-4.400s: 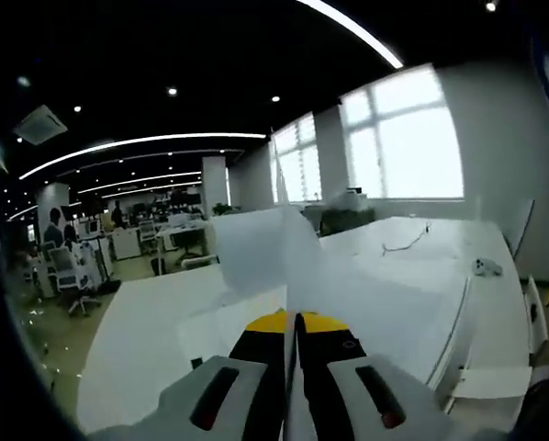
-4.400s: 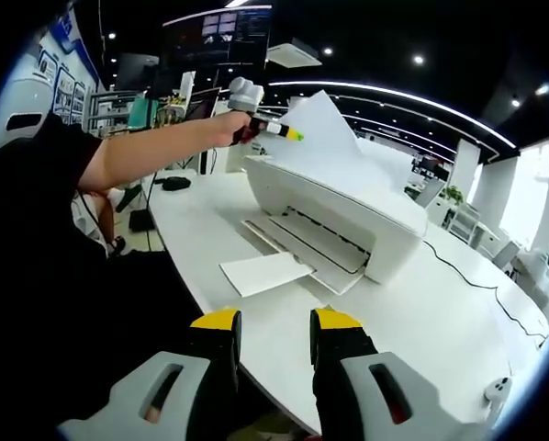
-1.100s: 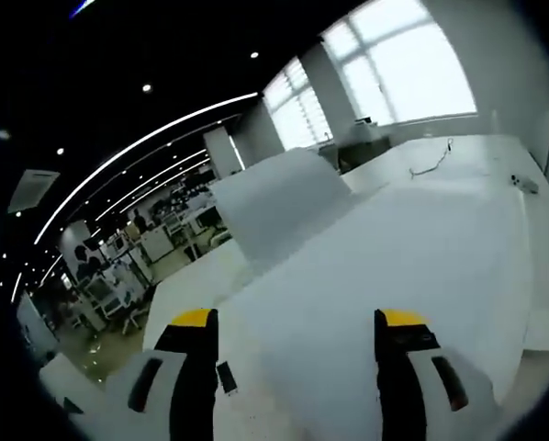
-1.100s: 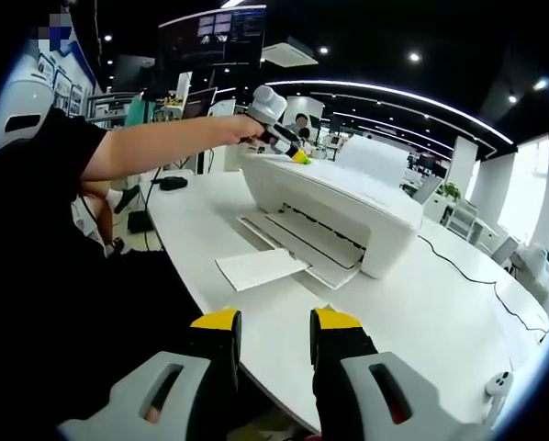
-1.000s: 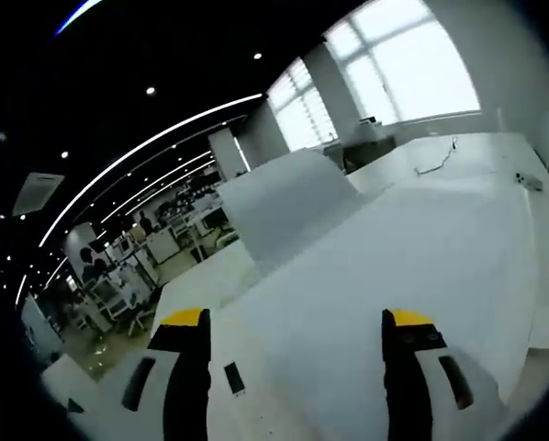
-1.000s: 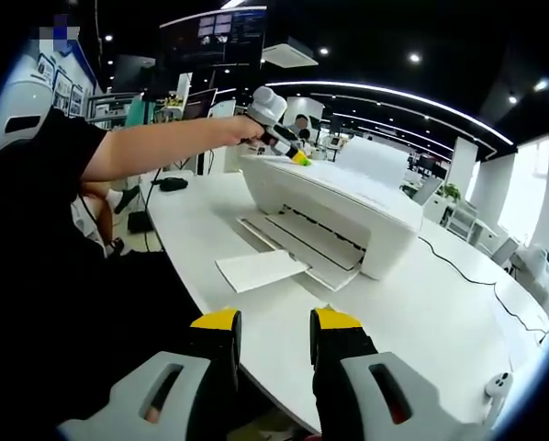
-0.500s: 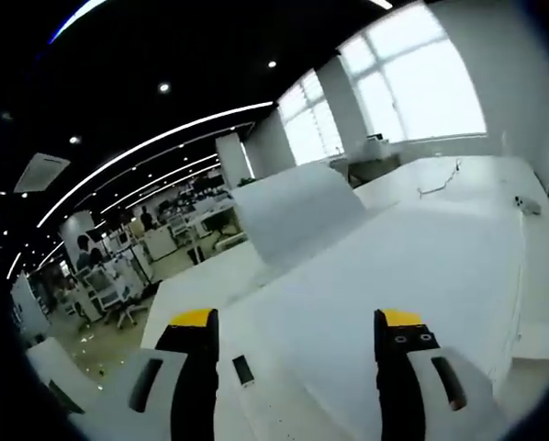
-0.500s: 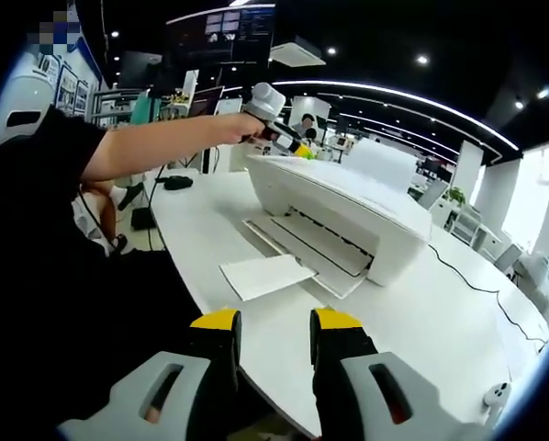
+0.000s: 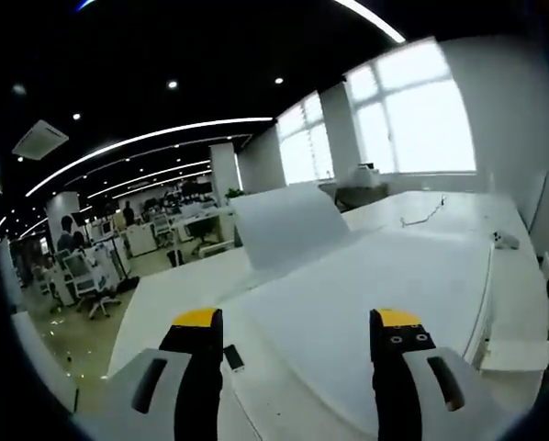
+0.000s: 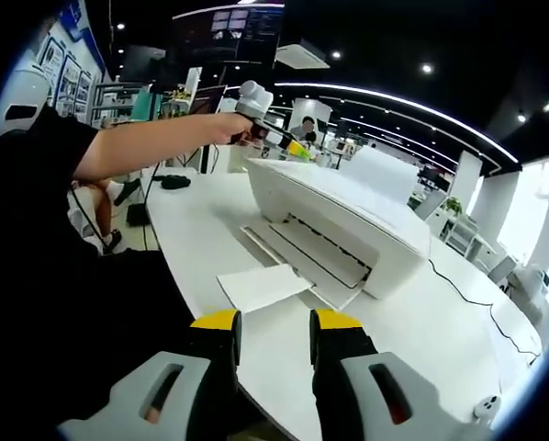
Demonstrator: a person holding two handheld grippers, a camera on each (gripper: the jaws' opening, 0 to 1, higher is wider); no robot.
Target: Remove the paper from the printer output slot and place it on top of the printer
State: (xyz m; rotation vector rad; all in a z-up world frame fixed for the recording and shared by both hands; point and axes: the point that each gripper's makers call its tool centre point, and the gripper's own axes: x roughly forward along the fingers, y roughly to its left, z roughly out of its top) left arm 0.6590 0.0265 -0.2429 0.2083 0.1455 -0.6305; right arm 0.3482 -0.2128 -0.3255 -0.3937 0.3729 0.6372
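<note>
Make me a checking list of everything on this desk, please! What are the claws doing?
Surface: white desk, big and mostly bare.
Job's things: white printer with its front tray folded out; one sheet lies flat on top of the printer; another paper sticks out of the tray.
Clutter: small white plug near the desk's far edge.
Claws: left claw open, over the printer top; right claw open, back from the desk edge, holding nothing.
Cables: thin dark cable runs behind the printer.
Surroundings: open office with desks, chairs, ceiling light strips, bright windows.
</note>
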